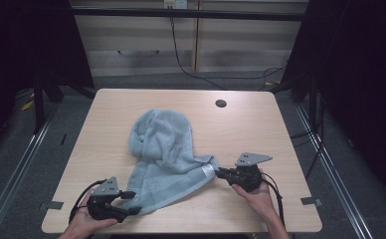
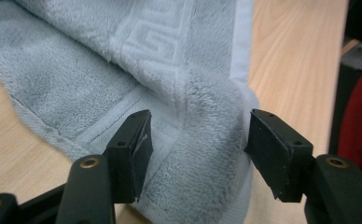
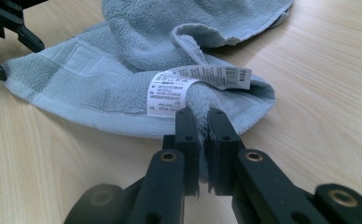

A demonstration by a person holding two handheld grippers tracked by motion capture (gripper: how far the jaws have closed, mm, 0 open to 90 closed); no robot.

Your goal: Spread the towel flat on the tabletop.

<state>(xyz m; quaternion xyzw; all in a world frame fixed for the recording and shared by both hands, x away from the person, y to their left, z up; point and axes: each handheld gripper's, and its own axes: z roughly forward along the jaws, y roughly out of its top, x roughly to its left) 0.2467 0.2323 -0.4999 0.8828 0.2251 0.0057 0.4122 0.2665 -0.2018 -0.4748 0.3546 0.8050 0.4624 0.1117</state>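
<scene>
A pale blue towel (image 1: pixel 163 149) lies bunched on the wooden surface (image 1: pixel 260 129); the right tool (image 3: pixel 201 122) pinches its labelled corner. The left tool (image 2: pixel 195 140) stands spread around the opposite corner, pads not pressing it.

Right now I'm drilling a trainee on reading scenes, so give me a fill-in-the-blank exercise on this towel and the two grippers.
1. The right gripper is shut on the ____ corner, beside its white label.
2. The jaws of the left gripper stand ____ around the towel edge.
3. The towel lies bunched on a ____ table.

Missing words: towel's; open; wooden
</scene>
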